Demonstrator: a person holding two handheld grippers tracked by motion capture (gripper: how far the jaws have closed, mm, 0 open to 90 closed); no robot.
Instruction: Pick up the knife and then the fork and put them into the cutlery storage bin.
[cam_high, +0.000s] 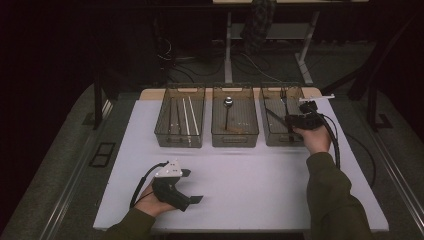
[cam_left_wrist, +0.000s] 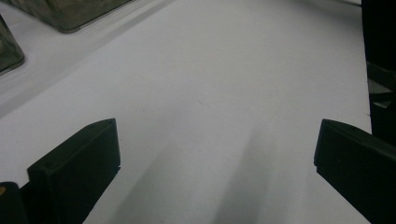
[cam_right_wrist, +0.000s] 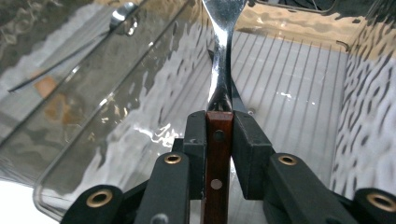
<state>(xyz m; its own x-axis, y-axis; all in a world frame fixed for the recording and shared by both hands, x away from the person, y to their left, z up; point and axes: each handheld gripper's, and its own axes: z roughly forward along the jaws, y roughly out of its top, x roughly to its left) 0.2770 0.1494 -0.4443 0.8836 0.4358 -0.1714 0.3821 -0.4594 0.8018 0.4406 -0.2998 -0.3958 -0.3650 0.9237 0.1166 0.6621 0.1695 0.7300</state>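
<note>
My right gripper (cam_high: 294, 120) (cam_right_wrist: 219, 135) is shut on the brown wooden handle of a metal fork (cam_right_wrist: 221, 70), which points forward into the rightmost clear bin (cam_high: 280, 143) (cam_right_wrist: 299, 79). In the high view the fork's (cam_high: 283, 96) tines lie near that bin's far end. My left gripper (cam_high: 192, 186) (cam_left_wrist: 215, 144) rests low over the white table (cam_high: 250, 185) at the front left, open, with nothing between its jaws.
Three clear bins stand in a row at the table's far side. The left bin (cam_high: 179, 145) holds several thin light sticks. The middle bin (cam_high: 235, 145) holds a spoon (cam_high: 228, 103) (cam_right_wrist: 122, 14). Table legs and cables lie on the floor beyond.
</note>
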